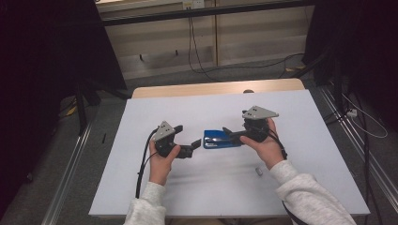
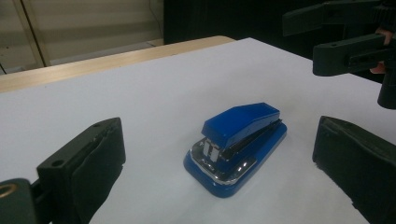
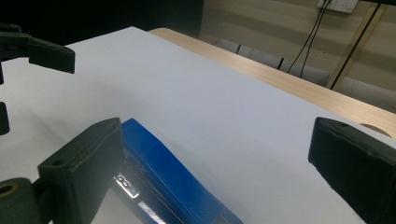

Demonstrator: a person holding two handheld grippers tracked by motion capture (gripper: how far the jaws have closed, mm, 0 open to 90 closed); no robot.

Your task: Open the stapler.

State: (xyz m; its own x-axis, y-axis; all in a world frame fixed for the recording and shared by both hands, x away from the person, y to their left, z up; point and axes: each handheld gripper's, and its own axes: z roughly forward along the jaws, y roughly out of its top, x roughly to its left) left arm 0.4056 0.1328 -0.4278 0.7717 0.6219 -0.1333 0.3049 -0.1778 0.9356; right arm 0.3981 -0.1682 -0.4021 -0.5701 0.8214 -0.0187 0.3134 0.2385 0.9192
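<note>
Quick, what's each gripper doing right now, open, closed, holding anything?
Left gripper: open, holding nothing, pointed at the blue stapler.
Right gripper: open, holding nothing, one of its fingers beside the stapler.

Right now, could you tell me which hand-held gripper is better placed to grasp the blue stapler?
Probably left: the left hand-held gripper has open jaws squarely framing the stapler; the right hand-held gripper is open but offset.

You have a white sheet [image 1: 225, 187] covering most of the table [image 1: 216, 88], whose wooden far edge stays bare. A small grey object [image 1: 257, 170] lies on the sheet near the front; what it is cannot be told. Beyond the table, black cables [image 1: 197, 56] trail down the pale wall onto the floor [image 1: 61, 178].
</note>
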